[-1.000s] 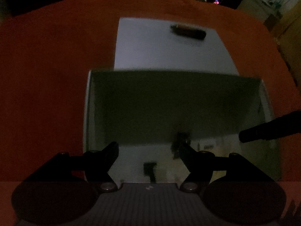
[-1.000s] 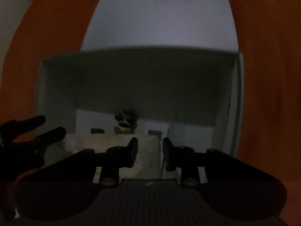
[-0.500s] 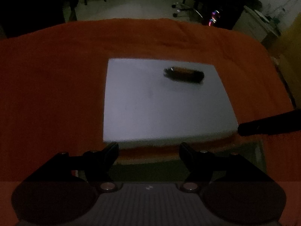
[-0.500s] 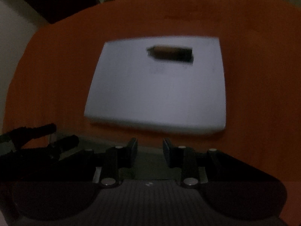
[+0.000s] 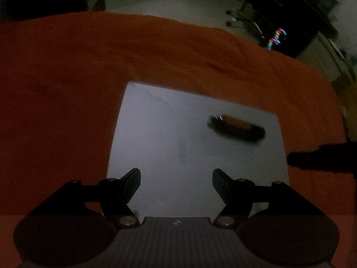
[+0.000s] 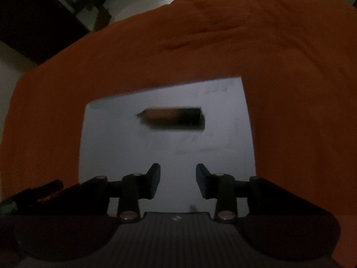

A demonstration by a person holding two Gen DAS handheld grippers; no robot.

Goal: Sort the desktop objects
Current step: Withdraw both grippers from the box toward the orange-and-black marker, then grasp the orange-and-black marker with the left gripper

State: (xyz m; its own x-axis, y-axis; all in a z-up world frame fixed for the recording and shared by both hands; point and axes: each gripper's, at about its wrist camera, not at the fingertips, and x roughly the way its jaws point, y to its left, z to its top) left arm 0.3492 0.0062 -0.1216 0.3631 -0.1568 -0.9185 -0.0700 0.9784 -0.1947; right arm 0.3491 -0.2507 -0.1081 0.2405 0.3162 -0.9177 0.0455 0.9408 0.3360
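Observation:
A short brown and black cylinder (image 5: 236, 128) lies on its side on a pale grey flat board (image 5: 169, 147) that rests on the orange cloth. In the right wrist view the same cylinder (image 6: 173, 118) lies across the board (image 6: 125, 147), ahead of the fingers. My left gripper (image 5: 176, 182) hangs open over the board's near part, with nothing between its fingers. My right gripper (image 6: 177, 179) is over the board too; its jaws are opening and nothing is between them. A dark finger of the right gripper (image 5: 321, 159) pokes in at the right edge of the left wrist view.
The orange cloth (image 5: 67, 89) covers the table all around the board. Beyond the table's far edge lie a pale floor (image 5: 167, 2), dark furniture and small coloured lights (image 5: 276, 38). The scene is dim.
Both grippers moved forward, away from the white box, which has dropped out of view; the board and cylinder now lie right ahead. The right gripper's fingers stand wider apart.

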